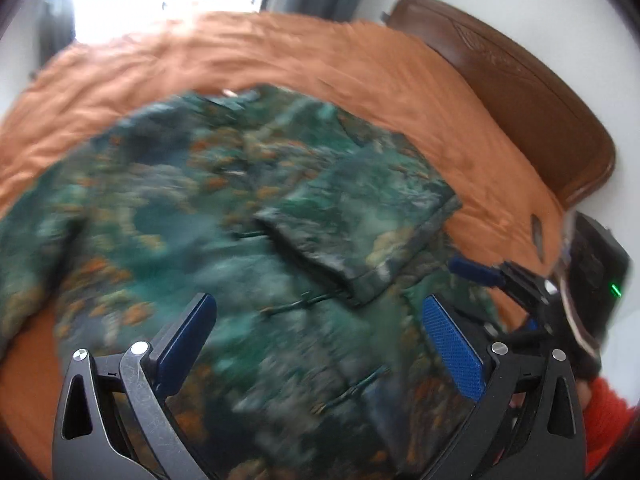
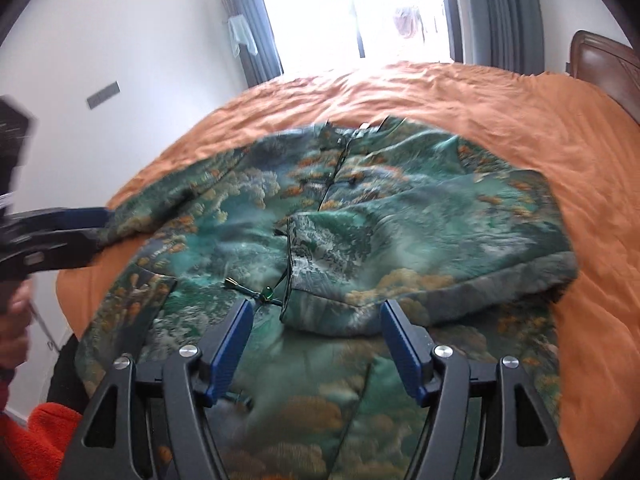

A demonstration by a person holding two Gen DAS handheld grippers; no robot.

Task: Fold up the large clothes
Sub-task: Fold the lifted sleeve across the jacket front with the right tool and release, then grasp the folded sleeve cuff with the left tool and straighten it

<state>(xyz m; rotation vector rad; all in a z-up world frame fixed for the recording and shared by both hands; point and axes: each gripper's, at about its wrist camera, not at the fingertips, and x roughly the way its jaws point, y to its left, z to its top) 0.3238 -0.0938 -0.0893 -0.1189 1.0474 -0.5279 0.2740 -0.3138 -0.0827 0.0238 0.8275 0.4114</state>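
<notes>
orange bedspread (image 2: 520, 120), brown headboard (image 1: 520, 92), grey curtains (image 2: 500, 12)

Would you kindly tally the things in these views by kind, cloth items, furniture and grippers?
Cloth items: 2, green patterned jacket, orange bedspread
Furniture: 1, brown wooden headboard
Grippers: 2, left gripper, right gripper
Total: 5

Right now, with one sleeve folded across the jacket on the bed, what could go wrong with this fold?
1. The folded sleeve lies loose on the green patterned jacket, and the right tool stands open just above its cuff. Dragging the fingers could pull the fold open.
2. The knotted cord with the green bead sits beside the right tool's fingers and could snag.
3. The orange bedcover is wrinkled and soft, so creases may set unevenly.
</notes>
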